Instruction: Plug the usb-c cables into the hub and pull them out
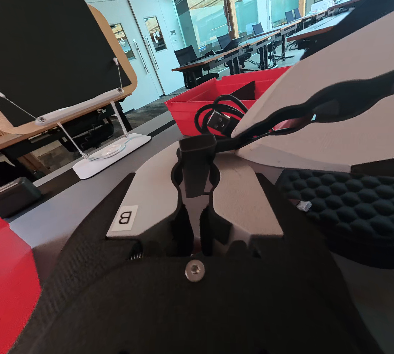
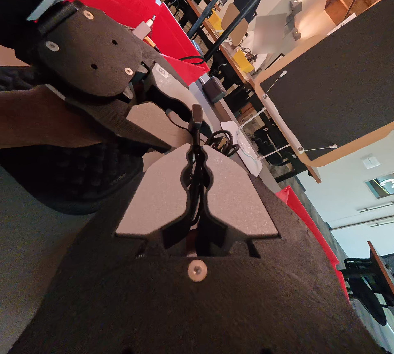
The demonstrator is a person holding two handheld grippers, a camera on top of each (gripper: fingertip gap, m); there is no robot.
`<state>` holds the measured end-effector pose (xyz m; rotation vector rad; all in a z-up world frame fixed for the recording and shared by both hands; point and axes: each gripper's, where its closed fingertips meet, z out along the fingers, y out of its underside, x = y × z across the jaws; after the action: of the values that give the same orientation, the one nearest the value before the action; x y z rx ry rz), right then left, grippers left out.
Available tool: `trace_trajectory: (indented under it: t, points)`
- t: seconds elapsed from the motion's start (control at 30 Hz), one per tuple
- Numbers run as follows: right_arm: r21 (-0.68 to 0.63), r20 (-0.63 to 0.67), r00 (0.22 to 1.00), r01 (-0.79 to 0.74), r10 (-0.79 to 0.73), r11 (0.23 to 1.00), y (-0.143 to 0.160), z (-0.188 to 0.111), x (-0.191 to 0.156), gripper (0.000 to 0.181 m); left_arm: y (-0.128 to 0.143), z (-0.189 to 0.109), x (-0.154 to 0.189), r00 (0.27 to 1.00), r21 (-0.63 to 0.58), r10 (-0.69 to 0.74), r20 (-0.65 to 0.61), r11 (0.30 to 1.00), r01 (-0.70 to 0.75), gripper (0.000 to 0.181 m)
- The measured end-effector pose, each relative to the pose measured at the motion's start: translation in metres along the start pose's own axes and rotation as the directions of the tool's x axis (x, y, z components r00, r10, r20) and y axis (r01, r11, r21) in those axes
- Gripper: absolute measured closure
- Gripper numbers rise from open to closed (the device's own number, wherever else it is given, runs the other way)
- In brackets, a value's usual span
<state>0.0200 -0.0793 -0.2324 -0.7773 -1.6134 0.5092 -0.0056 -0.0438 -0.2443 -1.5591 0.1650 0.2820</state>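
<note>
Your left gripper (image 1: 195,175) squeezes black hub (image 1: 197,164) tight, dead centre. Your right gripper (image 1: 241,141), at 3 o'clock, pinches cable (image 2: 197,173) just behind plug. Plug looks pushed into hub. Judged step: pulling out. Next: hold hub steady, pull cable straight back.

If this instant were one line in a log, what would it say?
left gripper: shut on hub | right gripper: shut on cable | cable: meets hub's end | red bin: behind
</note>
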Motion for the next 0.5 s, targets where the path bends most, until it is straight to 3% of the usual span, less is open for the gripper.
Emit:
trace_trajectory:
  t: [0.2,0.4,0.5]
  points:
    - [-0.007,0.050,0.998,-0.022,0.022,1.000,0.006,0.002,0.000,0.177,0.005,0.004,0.003,0.996,-0.010,-0.069,-0.054,0.998,0.068,0.162]
    - [-0.061,0.106,0.994,-0.009,0.015,0.998,0.026,-0.007,0.002,0.177,0.015,0.013,0.017,0.996,-0.086,0.035,-0.082,0.995,-0.042,0.163]
    - [-0.059,0.132,0.987,-0.083,0.090,0.995,0.028,-0.007,0.000,0.177,0.016,0.014,0.020,0.995,-0.091,0.004,-0.099,0.996,-0.013,0.163]
